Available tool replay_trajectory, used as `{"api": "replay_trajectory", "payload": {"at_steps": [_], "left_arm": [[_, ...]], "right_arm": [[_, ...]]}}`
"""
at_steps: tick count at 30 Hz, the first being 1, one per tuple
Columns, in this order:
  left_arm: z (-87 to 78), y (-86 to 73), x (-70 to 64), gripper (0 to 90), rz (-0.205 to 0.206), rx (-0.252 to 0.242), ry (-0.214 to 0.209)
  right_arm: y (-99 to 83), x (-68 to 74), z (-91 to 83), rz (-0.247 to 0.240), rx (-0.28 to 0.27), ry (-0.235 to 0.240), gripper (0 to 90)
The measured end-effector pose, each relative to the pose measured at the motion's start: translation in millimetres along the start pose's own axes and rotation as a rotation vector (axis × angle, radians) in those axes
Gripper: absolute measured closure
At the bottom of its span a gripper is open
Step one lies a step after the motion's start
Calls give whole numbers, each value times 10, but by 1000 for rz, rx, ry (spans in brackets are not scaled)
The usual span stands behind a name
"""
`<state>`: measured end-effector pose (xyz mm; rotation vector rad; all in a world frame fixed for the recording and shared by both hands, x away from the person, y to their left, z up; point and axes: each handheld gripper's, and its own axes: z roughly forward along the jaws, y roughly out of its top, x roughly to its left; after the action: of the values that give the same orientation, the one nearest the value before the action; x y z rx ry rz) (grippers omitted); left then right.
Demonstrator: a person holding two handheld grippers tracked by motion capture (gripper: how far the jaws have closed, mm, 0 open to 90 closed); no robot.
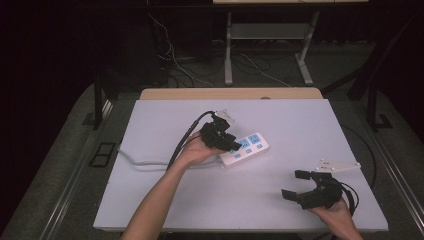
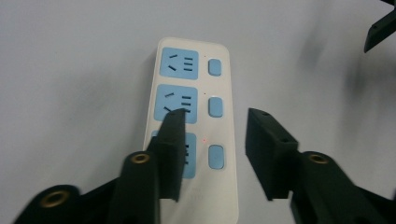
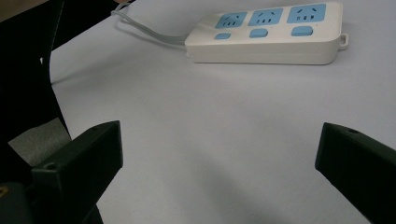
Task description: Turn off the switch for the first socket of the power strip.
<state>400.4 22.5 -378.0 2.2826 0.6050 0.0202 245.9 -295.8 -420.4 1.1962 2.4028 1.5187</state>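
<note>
Left gripper view: white plastic power strip w/ blue sockets (image 2: 191, 116) lies mid-table, long axis running straight ahead of left gripper (image 2: 212, 140). Jaws partly spread, holding nothing; one sits over nearest socket, switch w/ red light just between them. Right gripper (image 1: 298, 185) wide apart, empty, well off near table (image 1: 150, 200) edge; left is nearer.

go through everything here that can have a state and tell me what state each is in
White three-socket power strip with blue switches: flat on the table, sockets empty, small red light by the nearest switch.
Left gripper: open, over the strip.
Right gripper: open wide, holding nothing.
Grey strip cable: slack on table.
</note>
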Motion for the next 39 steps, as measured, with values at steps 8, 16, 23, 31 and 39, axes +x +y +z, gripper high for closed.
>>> {"api": "replay_trajectory", "payload": {"at_steps": [8,16,23,31,39], "left_arm": [[88,-17,47,803,-31,-1,-7],[197,-39,63,894,-40,19,11],[273,-66,55,894,-42,34,-6],[328,-81,39,894,-34,60,-24],[373,-98,19,894,-20,92,-42]], "right_arm": [[-1,3,3,-2,4,1,6],[-3,2,3,-10,9,-1,6],[-5,2,-1,-10,11,-1,6],[-6,4,9,-13,16,3,6],[-8,10,16,-16,25,5,6]]}}
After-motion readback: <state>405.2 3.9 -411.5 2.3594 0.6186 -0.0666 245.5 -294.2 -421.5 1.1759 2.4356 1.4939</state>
